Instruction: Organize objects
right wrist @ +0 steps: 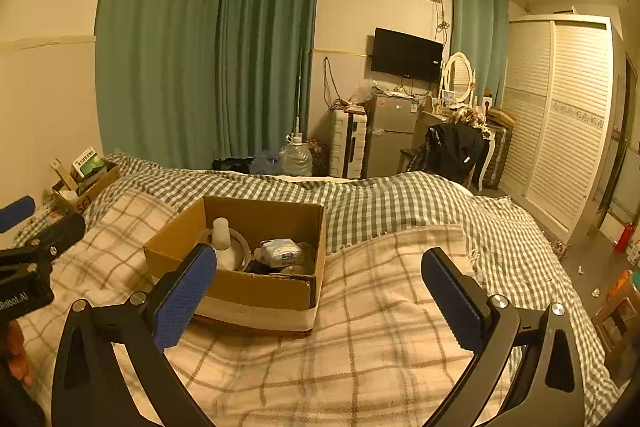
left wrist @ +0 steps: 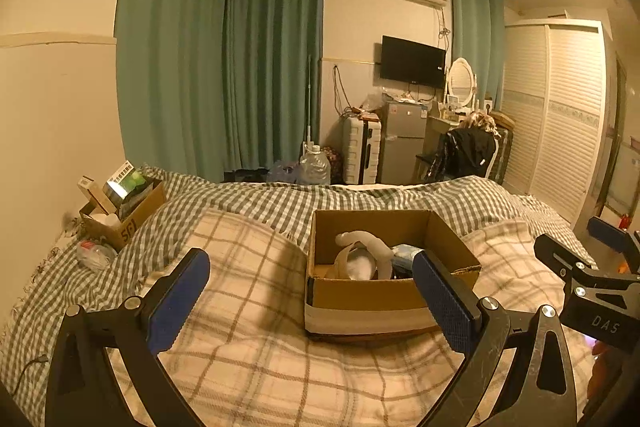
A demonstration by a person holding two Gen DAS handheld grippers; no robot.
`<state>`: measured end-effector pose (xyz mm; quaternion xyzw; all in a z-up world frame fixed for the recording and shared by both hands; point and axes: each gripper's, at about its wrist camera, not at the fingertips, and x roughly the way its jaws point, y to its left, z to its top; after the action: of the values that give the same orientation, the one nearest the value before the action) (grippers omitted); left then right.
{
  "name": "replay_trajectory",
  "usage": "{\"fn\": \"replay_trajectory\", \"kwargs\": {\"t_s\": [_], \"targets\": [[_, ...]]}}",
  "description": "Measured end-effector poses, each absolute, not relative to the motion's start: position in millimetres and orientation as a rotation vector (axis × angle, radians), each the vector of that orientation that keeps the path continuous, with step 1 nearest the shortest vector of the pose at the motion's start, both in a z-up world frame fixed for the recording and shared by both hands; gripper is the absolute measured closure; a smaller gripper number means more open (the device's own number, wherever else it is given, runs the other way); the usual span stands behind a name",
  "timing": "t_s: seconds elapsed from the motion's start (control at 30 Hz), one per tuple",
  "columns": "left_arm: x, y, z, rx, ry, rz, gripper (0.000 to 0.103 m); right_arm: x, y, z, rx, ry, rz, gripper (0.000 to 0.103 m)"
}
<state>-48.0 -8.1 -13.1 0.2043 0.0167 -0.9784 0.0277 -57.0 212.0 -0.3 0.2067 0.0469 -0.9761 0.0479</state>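
Note:
An open cardboard box (left wrist: 360, 297) sits on the plaid blanket in the middle of the bed; it also shows in the right wrist view (right wrist: 256, 293). Inside lie a white bottle (right wrist: 221, 233), a round tape roll (left wrist: 352, 263) and a packet of tissues (right wrist: 282, 251). My left gripper (left wrist: 310, 301) is open and empty, hovering just before the box. My right gripper (right wrist: 320, 293) is open and empty, to the right of the box. A second cardboard box (left wrist: 128, 217) with a green-and-white carton (left wrist: 124, 183) stands at the bed's far left.
A crumpled clear plastic wrapper (left wrist: 94, 255) lies by the left box. Beyond the bed stand a water jug (left wrist: 315, 167), a white suitcase (left wrist: 362, 149), a small fridge (left wrist: 404, 143) and a chair with a black jacket (left wrist: 466, 151). A white wardrobe (left wrist: 560, 115) lines the right wall.

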Motion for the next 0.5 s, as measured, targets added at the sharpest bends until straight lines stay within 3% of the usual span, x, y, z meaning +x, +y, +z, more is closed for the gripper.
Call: {"fn": "replay_trajectory", "kwargs": {"t_s": [0.5], "targets": [[-46.3,-2.3,-10.7,0.638,0.058,-3.041,0.000,-54.1,210.1,0.2,0.621,0.158,-2.987,0.000]]}}
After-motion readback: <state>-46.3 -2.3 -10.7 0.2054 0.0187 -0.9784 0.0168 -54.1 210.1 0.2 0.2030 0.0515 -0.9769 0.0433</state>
